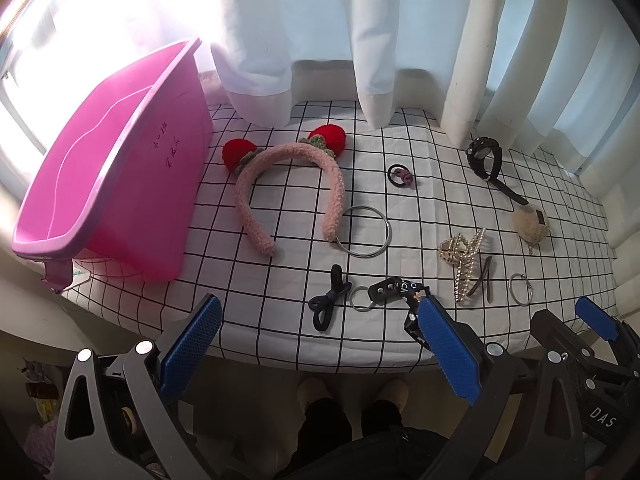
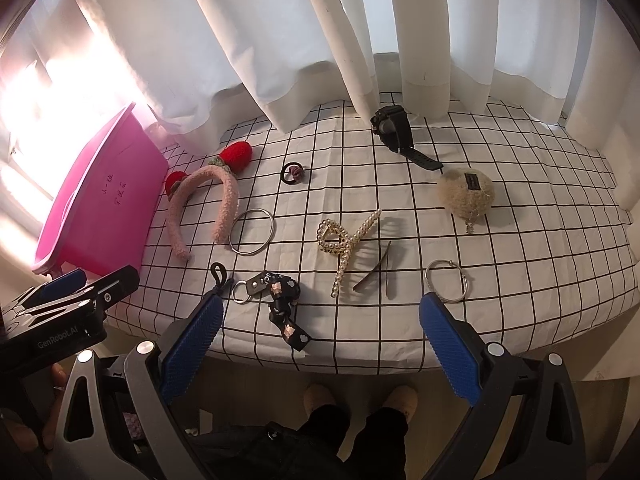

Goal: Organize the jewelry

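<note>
A pink bin [image 1: 120, 168] stands tilted at the table's left; it also shows in the right wrist view [image 2: 100, 204]. On the checked cloth lie a pink headband with red strawberries [image 1: 288, 184], a silver bangle [image 1: 366, 231], a pearl claw clip [image 2: 348, 244], a black watch [image 2: 396, 132], a fluffy beige pouch [image 2: 466, 192], a hair tie [image 2: 294, 173], a key strap with ribbon [image 2: 280, 296] and a small ring [image 2: 446, 281]. My left gripper [image 1: 320, 328] is open above the front edge. My right gripper [image 2: 320, 328] is open there too, empty.
White curtains [image 2: 320, 60] hang along the table's back edge. A dark blue bow hair tie [image 1: 328, 300] and a brown hairpin [image 2: 378, 270] lie near the front. The person's feet [image 2: 360, 400] show below the table edge.
</note>
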`<state>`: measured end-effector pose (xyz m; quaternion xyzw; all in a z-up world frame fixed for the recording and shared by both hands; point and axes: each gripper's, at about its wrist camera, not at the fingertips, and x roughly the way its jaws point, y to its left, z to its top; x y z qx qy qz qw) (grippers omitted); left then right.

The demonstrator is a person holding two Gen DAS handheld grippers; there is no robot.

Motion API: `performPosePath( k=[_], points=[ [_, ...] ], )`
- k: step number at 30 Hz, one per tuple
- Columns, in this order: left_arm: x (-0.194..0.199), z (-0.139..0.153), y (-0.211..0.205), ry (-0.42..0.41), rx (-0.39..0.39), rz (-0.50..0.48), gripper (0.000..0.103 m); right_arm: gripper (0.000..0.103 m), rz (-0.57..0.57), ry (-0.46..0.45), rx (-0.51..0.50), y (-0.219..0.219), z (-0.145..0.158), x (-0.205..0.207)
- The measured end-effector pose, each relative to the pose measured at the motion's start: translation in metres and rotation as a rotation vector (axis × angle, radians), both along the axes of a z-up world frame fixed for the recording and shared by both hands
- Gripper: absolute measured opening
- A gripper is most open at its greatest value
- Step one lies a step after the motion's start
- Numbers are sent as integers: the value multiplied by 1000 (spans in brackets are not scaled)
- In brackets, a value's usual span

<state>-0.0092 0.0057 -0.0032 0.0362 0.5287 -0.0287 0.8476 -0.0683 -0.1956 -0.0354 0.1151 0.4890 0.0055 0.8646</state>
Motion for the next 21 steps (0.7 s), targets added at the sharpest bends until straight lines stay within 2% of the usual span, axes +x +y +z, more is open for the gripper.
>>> performPosePath(
  k=[4,8,12,17,21],
  points=[
    [-2,-16,9,9,1,-1,97,94,-23,4,0,-4,-14,-8],
    [-4,-47,22,57,-39,-14,97,94,-54,11,-20,-9,-38,-22],
    [-7,-78,26,72,-45,-25,97,94,-75,19,-49,-16,-63,-32],
    [-8,-103,23,55,-31,-23,97,94,-101,15,-67,-38,-83,-34],
    [-7,-114,23,9,-49,34,97,94,-81,-4,-82,-57,-95,-24]
  ],
)
